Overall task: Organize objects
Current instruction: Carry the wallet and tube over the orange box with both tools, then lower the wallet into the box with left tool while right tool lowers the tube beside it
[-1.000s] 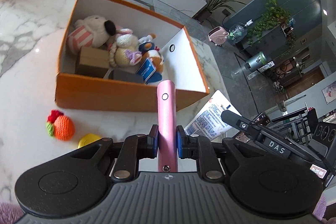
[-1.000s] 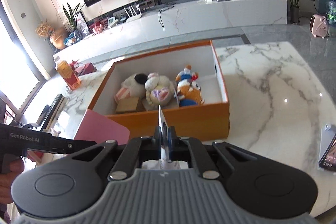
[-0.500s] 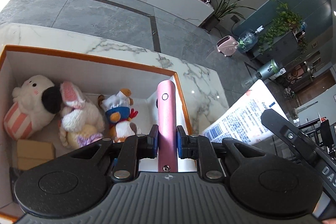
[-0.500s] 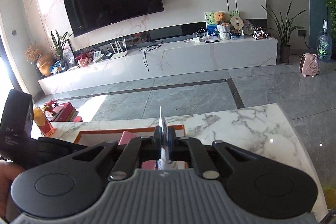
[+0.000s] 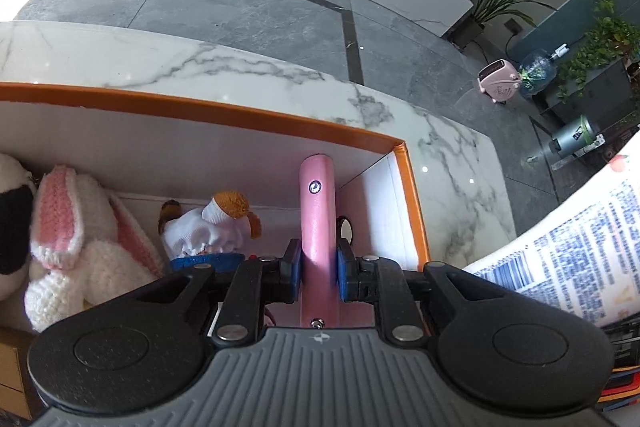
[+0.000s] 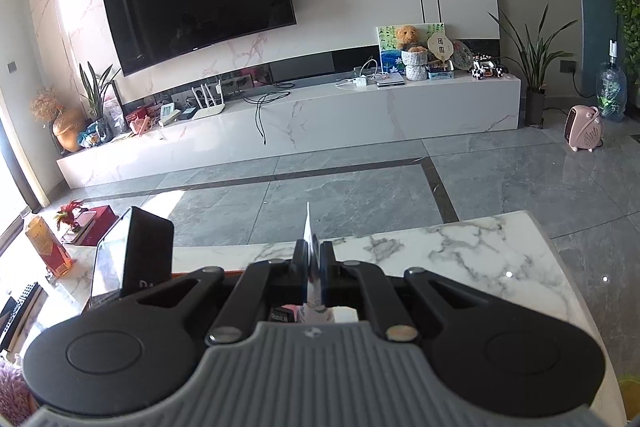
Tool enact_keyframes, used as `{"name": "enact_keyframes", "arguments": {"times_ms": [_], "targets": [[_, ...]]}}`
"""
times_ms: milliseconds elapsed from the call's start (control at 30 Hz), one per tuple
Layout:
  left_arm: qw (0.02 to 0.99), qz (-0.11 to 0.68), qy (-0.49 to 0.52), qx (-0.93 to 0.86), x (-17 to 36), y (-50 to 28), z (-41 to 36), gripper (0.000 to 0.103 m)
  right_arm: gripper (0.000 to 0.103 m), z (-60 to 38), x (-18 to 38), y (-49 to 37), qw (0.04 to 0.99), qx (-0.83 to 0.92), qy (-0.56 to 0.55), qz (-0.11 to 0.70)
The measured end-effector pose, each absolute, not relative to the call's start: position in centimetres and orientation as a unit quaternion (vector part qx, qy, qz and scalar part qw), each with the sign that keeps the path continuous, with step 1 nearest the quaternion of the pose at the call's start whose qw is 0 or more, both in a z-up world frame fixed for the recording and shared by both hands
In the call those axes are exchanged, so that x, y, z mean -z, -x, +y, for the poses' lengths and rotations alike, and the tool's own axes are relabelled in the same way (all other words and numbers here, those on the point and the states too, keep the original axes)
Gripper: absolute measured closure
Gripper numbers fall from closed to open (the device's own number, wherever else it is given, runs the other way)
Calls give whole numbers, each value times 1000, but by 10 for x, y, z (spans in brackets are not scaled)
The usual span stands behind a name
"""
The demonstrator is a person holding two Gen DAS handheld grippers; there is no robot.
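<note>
Free right corner of orange box (image 5: 416,219); plush toys (image 5: 92,239) crowding left.

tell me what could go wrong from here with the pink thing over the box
1. The left gripper holds the pink bar above the orange box's near-right corner; released here, it might strike the rim or land on the duck toy.
2. The right gripper pinches a thin printed packet close alongside; the two could knock together.
</note>
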State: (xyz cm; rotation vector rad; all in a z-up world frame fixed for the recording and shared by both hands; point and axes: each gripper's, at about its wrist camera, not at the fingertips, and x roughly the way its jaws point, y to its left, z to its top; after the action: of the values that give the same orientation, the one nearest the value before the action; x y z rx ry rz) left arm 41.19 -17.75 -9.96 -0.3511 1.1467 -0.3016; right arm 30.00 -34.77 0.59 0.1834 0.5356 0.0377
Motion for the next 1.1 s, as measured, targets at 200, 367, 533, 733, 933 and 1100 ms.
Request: {"name": "enact_keyframes", "arguments": {"times_ms": [200, 367, 533, 733, 933, 1100], "targets": [[806, 537, 201, 149, 95, -410, -172, 76, 98, -352, -3, -298, 960, -20, -84, 266], [784, 547, 245, 163, 99, -414, -159, 78, 98, -351, 1, -297, 958, -24, -89, 270], [758, 557, 283, 189, 105, -411, -144, 78, 98, -349, 4, -295, 958, -24, -87, 273], [760, 550, 275, 211, 108, -415, -143, 82, 98, -347, -8, -295, 962, -37, -102, 251], [766, 534, 254, 252, 110, -403, -139, 82, 98, -338, -13, -316, 962, -46, -110, 244], [766, 536, 237, 262, 108, -403, -143, 81, 98, -324, -6, -335, 960, -66, -100, 254]]}}
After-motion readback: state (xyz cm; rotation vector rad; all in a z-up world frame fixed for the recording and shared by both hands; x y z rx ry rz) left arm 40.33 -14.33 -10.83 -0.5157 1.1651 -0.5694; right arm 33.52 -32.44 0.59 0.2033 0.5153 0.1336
